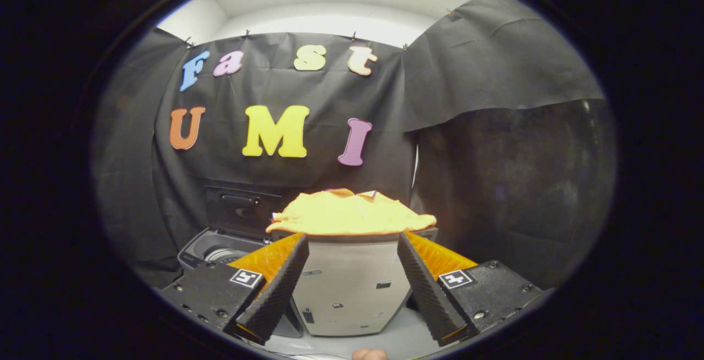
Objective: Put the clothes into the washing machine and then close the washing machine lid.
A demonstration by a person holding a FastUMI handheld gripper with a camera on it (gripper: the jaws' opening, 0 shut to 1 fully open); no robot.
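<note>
Gripper [352,269] fingers spread wide, lower centre, holding nothing. One yellow garment [351,215] atop one box [349,288] between them. One washer [220,250] lower left, lid [242,209] up.

Crumpled yellow clothes [351,214] atop a grey box, open-lidded washing machine [220,250] alongside.

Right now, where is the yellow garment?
In the gripper view, the yellow garment lies on a grey box, just beyond the open gripper, right of the washing machine.
</note>
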